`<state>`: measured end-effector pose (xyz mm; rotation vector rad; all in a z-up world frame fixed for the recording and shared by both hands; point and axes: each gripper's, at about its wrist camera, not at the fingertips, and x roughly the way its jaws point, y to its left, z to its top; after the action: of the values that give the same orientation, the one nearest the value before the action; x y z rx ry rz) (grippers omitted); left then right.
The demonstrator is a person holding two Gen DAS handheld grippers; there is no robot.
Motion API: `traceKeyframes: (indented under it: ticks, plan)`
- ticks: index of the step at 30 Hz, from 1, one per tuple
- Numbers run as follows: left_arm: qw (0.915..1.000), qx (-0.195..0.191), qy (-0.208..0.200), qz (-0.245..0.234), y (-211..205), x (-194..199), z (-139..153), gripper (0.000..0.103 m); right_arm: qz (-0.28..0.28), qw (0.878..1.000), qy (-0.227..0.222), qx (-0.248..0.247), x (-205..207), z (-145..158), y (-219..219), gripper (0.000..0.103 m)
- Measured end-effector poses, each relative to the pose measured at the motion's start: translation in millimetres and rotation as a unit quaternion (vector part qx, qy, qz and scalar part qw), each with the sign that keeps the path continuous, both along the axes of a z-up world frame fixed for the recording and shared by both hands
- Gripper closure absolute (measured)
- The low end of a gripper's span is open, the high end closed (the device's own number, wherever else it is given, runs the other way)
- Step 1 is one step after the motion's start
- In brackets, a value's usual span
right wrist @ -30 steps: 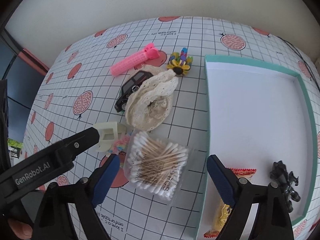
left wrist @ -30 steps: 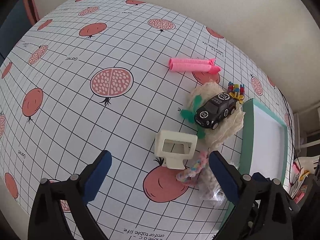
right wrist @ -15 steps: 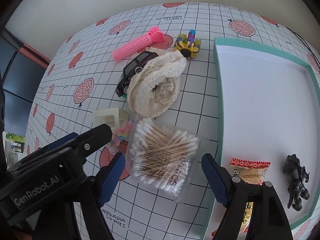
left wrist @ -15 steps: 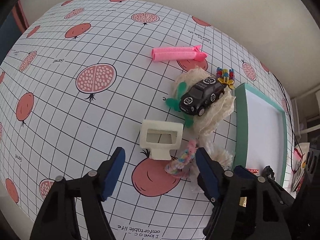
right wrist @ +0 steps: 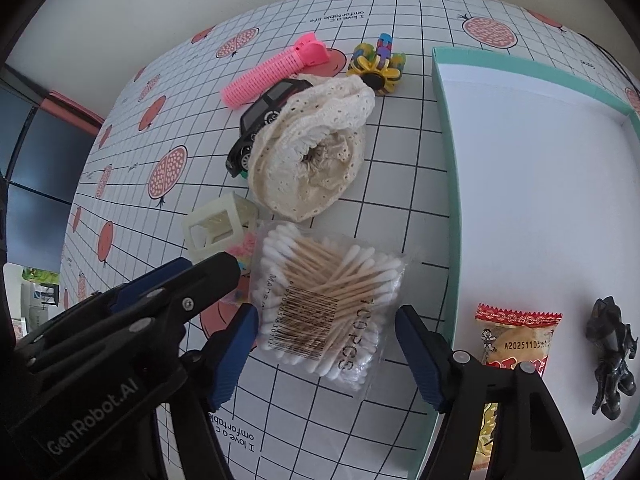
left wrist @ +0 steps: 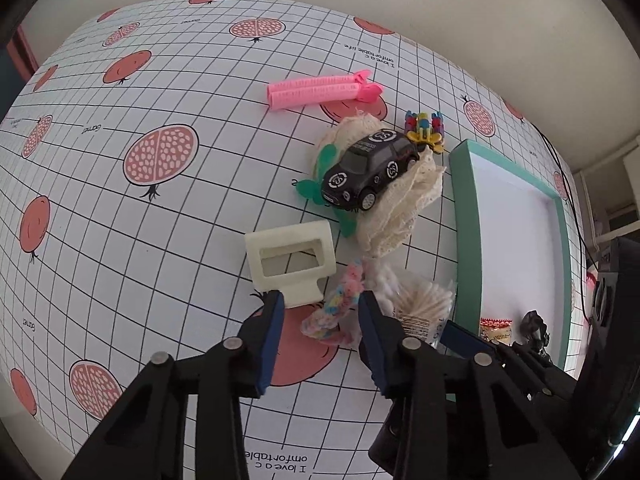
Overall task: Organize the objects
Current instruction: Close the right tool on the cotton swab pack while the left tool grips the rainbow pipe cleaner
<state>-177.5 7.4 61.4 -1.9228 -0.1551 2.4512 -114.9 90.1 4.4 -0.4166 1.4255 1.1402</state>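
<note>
In the left wrist view my left gripper point(left wrist: 322, 316) points down at a pastel scrunchie point(left wrist: 334, 312) on the pomegranate-print cloth. Its jaws are closing with the scrunchie between them; the right pad touches it and the left one stands just clear. A cream plastic frame point(left wrist: 288, 260) lies against the left fingertip. In the right wrist view my right gripper point(right wrist: 326, 332) straddles a clear bag of cotton swabs point(right wrist: 328, 304). These jaws are closing too, with the pads at the bag's edges. The left gripper's arm point(right wrist: 200, 280) reaches in beside it.
A teal-rimmed tray point(right wrist: 444, 128) on the right holds a snack packet point(right wrist: 516, 336) and a black figure point(right wrist: 612, 356). Behind the bag lie a cream lace cloth point(right wrist: 312, 156), a black toy car point(left wrist: 368, 168), a pink roller point(left wrist: 320, 90) and a colourful toy point(right wrist: 378, 64).
My left jaws have narrowed a lot and moved in around the scrunchie. The right jaws have narrowed a little around the cotton swab bag.
</note>
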Motion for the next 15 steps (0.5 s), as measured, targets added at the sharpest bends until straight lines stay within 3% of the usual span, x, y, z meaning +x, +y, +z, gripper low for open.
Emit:
traceKeyframes:
  ticks: [5,15]
  plan:
    - [1.0000,0.000,-0.001,-0.006,0.1,0.0,-1.8,0.071,-0.003,1.000,0.008,0.001,-0.7,-1.7,0.4,0.034]
    - [1.0000,0.000,-0.002,0.001,-5.5,3.1,-5.2,0.072,-0.004,1.000,0.017,0.008,-3.2,-1.0,3.2,0.039]
